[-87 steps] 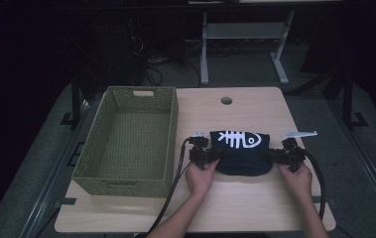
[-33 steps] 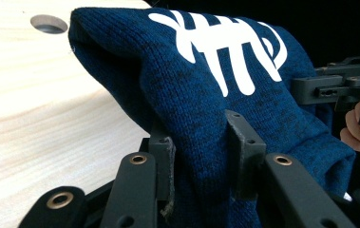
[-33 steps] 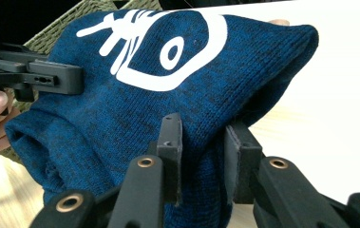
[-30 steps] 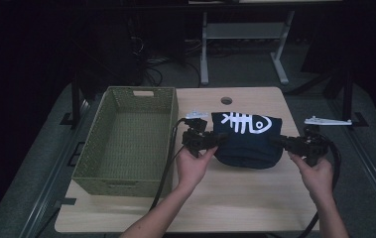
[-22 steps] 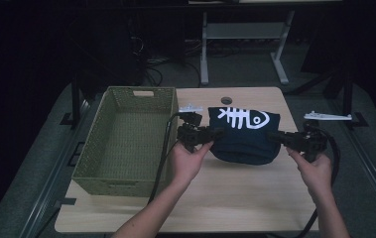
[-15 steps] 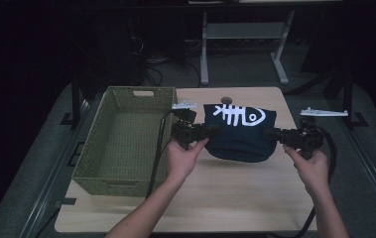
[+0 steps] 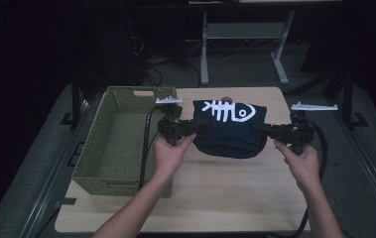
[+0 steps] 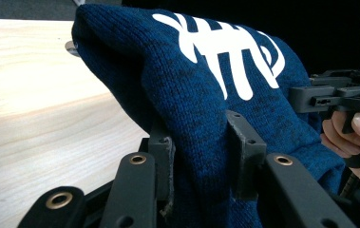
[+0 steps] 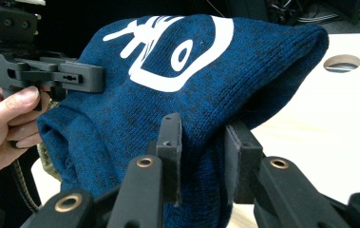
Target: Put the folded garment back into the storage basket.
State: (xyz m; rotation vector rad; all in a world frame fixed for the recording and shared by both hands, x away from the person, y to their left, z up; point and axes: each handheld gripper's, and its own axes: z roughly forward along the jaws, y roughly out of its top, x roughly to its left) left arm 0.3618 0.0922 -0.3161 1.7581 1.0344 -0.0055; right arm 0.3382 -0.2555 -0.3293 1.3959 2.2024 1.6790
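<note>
A folded dark blue knit sweater [image 7: 230,129] with a white fish-skeleton print hangs above the wooden table [image 7: 215,193], stretched between both grippers. My left gripper [image 7: 199,127] is shut on the sweater's left edge, close to the basket's right wall. My right gripper [image 7: 261,130] is shut on its right edge. In the left gripper view the blue knit sweater [image 8: 201,109] is bunched between my jaws, with the left gripper [image 8: 201,152] clamped on it. In the right gripper view the sweater [image 9: 187,95] is pinched the same way by the right gripper [image 9: 201,147].
A green woven basket [image 7: 96,158] stands empty on the left side of the table. A round cable hole [image 9: 342,62] sits in the tabletop behind the sweater. A white table frame [image 7: 245,34] stands on the floor beyond.
Both hands have lifted the sweater off the table and carried it left and away, toward the basket. Both grips have held throughout.
</note>
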